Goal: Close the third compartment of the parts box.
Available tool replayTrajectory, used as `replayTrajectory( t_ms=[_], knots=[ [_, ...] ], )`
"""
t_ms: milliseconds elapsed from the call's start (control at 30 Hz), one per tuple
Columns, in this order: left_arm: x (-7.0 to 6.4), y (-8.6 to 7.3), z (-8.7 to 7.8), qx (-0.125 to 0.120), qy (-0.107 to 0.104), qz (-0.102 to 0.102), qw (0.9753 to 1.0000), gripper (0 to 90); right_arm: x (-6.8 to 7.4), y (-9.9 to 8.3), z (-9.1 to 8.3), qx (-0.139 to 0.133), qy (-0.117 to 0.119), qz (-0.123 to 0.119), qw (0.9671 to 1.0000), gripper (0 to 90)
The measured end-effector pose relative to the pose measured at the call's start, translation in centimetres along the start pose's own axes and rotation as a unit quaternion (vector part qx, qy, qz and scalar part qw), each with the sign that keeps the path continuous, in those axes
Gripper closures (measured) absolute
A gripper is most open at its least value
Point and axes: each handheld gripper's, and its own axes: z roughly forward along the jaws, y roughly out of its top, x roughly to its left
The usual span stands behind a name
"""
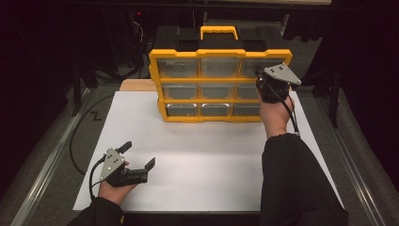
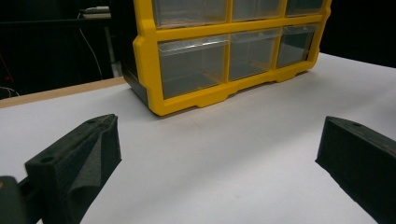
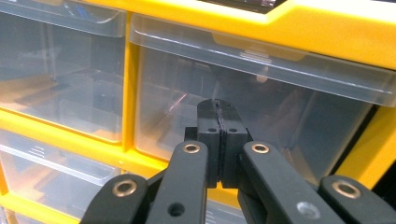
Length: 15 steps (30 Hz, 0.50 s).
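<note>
While the left tool (image 1: 139, 155) rests low on the near left of the white worktop (image 1: 207, 155), its jaws stand wide apart with nothing between them; in the left gripper view they flank bare surface, well short of the cabinet. Farther in, the right hand (image 1: 275, 115) reaches up and forward, holding the right tool (image 1: 260, 76) at the top right drawer (image 1: 259, 67). In the right gripper view that tool (image 3: 218, 109) has its jaws pressed fully together, empty, tips right at the drawer's clear front (image 3: 261, 107); whether they touch it I cannot tell. At the far middle of the worktop stands the cabinet (image 1: 220, 53), upright, with a yellow frame, a black body behind and a yellow handle (image 1: 219, 31) on top. It holds nine see-through drawers in three rows of three, all pushed in. Each has a lip along its upper edge. Contents are too blurred to make out.
</note>
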Motion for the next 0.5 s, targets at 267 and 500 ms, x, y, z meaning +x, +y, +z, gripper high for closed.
replayTrajectory(
  t_ms=[267, 500],
  knots=[
    [0.1, 0.0, -0.1, 0.0, 0.0, 0.0, 1.0, 0.3, 0.4, 0.4, -0.3, 0.002, 0.012, -0.003, 0.9999, 90.0],
    [0.0, 0.0, 0.0, 0.001, 0.0, 0.002, 1.0, 0.3, 0.5, 0.1, -1.4, 0.014, 0.023, -0.009, 0.9996, 85.3]
  ],
)
